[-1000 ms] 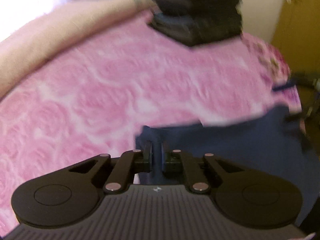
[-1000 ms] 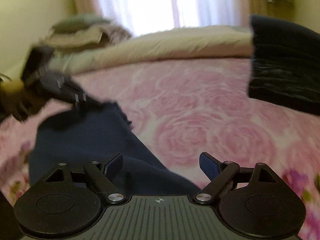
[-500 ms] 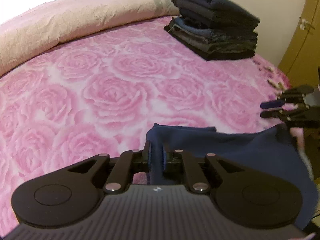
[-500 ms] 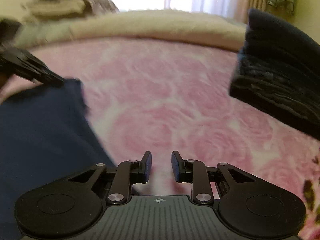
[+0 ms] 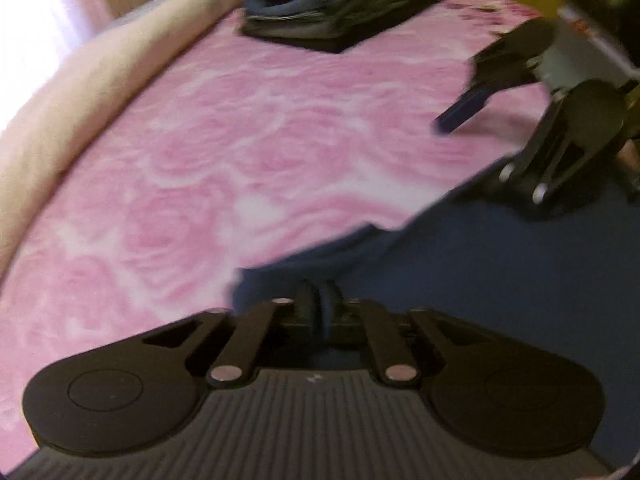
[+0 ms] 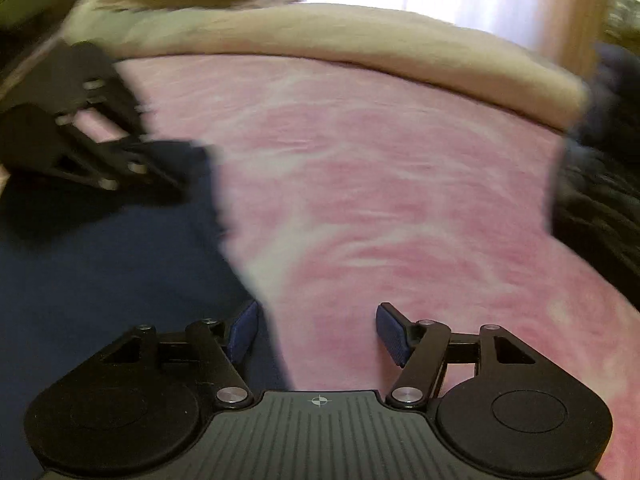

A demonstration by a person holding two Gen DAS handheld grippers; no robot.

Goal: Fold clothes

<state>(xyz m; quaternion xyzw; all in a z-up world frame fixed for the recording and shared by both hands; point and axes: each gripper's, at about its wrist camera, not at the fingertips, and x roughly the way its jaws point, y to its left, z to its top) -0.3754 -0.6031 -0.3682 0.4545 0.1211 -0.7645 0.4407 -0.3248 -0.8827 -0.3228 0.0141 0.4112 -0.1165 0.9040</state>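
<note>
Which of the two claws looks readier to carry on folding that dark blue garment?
Left. The left gripper is shut on the navy garment; the right gripper's jaws are opening, with only its edge between them.

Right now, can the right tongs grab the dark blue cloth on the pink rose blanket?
Probably yes. The right tongs are opening, nothing is pinched between them, and the dark blue cloth has its edge right beside their left pad. Only bare pink rose blanket lies ahead. The left tongs are clamped on another edge.

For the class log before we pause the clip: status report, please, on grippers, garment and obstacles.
Left gripper shut on navy garment edge. Right gripper opening, nothing between pads. Folded stack well clear on pink bedspread.
</note>
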